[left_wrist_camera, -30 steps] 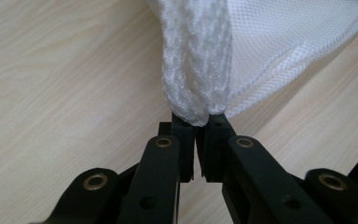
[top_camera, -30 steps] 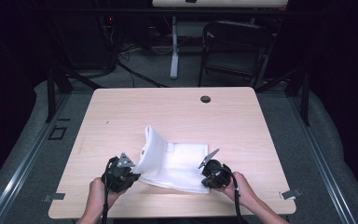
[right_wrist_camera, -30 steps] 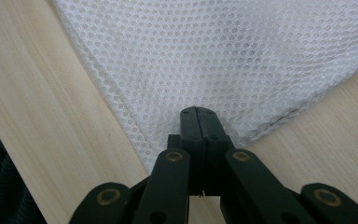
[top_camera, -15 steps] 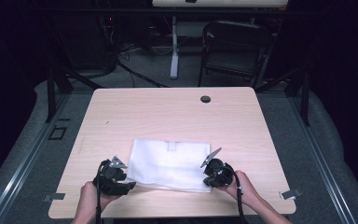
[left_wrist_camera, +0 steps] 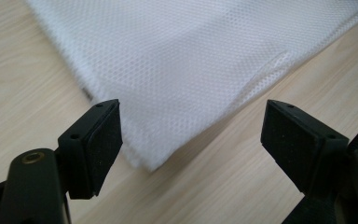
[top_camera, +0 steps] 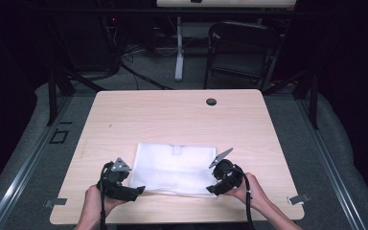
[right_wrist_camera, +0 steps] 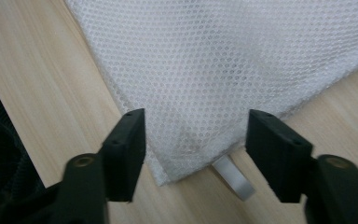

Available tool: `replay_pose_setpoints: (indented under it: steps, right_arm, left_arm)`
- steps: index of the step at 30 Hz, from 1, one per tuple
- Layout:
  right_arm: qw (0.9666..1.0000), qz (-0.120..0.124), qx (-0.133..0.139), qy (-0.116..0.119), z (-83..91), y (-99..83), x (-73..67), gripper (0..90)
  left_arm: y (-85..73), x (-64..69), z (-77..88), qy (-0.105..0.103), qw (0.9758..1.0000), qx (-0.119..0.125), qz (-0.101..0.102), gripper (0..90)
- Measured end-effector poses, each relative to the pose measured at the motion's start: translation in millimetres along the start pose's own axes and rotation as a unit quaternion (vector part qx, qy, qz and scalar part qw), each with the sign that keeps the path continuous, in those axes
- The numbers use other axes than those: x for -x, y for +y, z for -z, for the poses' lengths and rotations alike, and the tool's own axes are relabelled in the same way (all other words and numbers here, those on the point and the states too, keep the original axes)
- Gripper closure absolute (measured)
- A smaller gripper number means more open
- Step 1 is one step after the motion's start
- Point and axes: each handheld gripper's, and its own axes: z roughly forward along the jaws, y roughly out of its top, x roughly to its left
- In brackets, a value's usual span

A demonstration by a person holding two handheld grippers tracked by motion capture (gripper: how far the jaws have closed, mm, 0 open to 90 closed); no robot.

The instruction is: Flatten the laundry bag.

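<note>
The left gripper (top_camera: 135,190) is sitting low over the near left part of the pale wooden table (top_camera: 172,115), and its two black jaws have just been opening; they are now standing wide apart and released, clamping nothing. In the left gripper view, its pads (left_wrist_camera: 103,140) are flanking one corner of the white mesh fabric bag (left_wrist_camera: 182,70), which is lying flat on the wood between them without either pad pressing on it. The corner's tip is resting nearer the left-hand pad in that view than the right-hand one.

The right gripper (top_camera: 214,188) is resting at the bag's near right corner, a hand (top_camera: 251,190) wrapping around its body. Its jaws have also just been opening and are now standing apart, released, with the mesh corner lying loose between the pads (right_wrist_camera: 129,144). A small white tab (right_wrist_camera: 233,177) is sticking out from under that corner onto the table, close to the right-hand pad.

Seen in the high view, the bag (top_camera: 175,167) is lying spread out as a flat rectangle on the near half of the table, its near edge running between the two grippers. A small rectangular patch is showing at the middle of its far edge. Farther off, a dark round grommet hole (top_camera: 211,101) is sitting near the table's far edge, well apart from the bag.
</note>
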Motion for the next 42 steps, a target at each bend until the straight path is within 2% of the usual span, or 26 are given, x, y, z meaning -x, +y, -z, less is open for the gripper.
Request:
replay_pose_setpoints:
  steps: [1,2,5,7,14,17,20,23,24,29,35,37,38,42]
  right_arm:
    - [1.0,-0.001,0.002,-0.002,1.0,-0.4,0.3,29.2]
    - [1.0,-0.003,0.001,-0.007,2.2,-0.5,1.0,25.6]
    - [1.0,-0.003,0.0,-0.005,5.2,-1.3,3.3,19.1]
    - [1.0,-0.006,0.003,-0.006,6.5,-1.9,4.0,15.9]
    - [0.9998,-0.014,0.012,-0.003,11.1,-3.4,6.3,14.5]
    - [0.9996,-0.02,0.019,-0.007,11.6,-4.6,6.3,14.9]
    - [0.9998,-0.016,0.013,-0.005,13.4,-5.1,7.7,15.6]
    - [0.9996,-0.022,0.018,-0.004,12.8,-6.0,7.8,17.0]
    - [0.9997,-0.019,0.014,-0.003,12.9,-5.8,8.1,17.6]
    - [0.9998,-0.016,0.009,-0.003,11.9,-4.9,6.9,19.2]
    - [0.9998,-0.019,0.008,-0.003,11.6,-5.2,7.0,20.5]
    - [0.9998,-0.018,0.008,-0.003,11.7,-5.2,7.0,21.6]
    - [0.9999,-0.014,0.004,-0.001,12.2,-5.0,7.4,22.0]
    - [0.9998,-0.017,0.006,-0.003,11.7,-5.2,6.9,23.1]
  left_arm:
    - [2.9,2.3,-3.7,-0.008,0.9999,-0.003,-0.008,20.2]
    - [5.6,4.8,-7.7,-0.011,0.9998,-0.005,-0.015,20.2]
    - [14.4,12.1,-18.6,-0.027,0.9986,-0.012,-0.043,20.0]
    - [20.0,16.5,-25.8,-0.047,0.9966,-0.017,-0.066,18.7]
    - [36.6,29.2,-52.2,-0.059,0.9923,-0.036,-0.103,19.2]
    - [41.8,35.4,-61.4,-0.064,0.989,-0.047,-0.125,25.1]
    - [44.6,41.2,-67.8,-0.072,0.9854,-0.055,-0.144,30.3]
    - [45.9,42.8,-72.7,-0.076,0.9829,-0.062,-0.156,38.9]
    - [46.1,42.8,-74.3,-0.072,0.9827,-0.069,-0.156,41.3]
    - [45.5,41.6,-80.1,-0.078,0.9807,-0.078,-0.161,51.1]
    - [41.5,48.8,-87.7,-0.075,0.9741,-0.102,-0.187,62.4]
    - [41.3,49.7,-87.6,-0.074,0.9742,-0.101,-0.188,66.3]
    - [41.2,49.3,-87.8,-0.076,0.9746,-0.099,-0.186,69.7]
    - [40.6,48.6,-88.1,-0.072,0.9765,-0.098,-0.178,74.1]
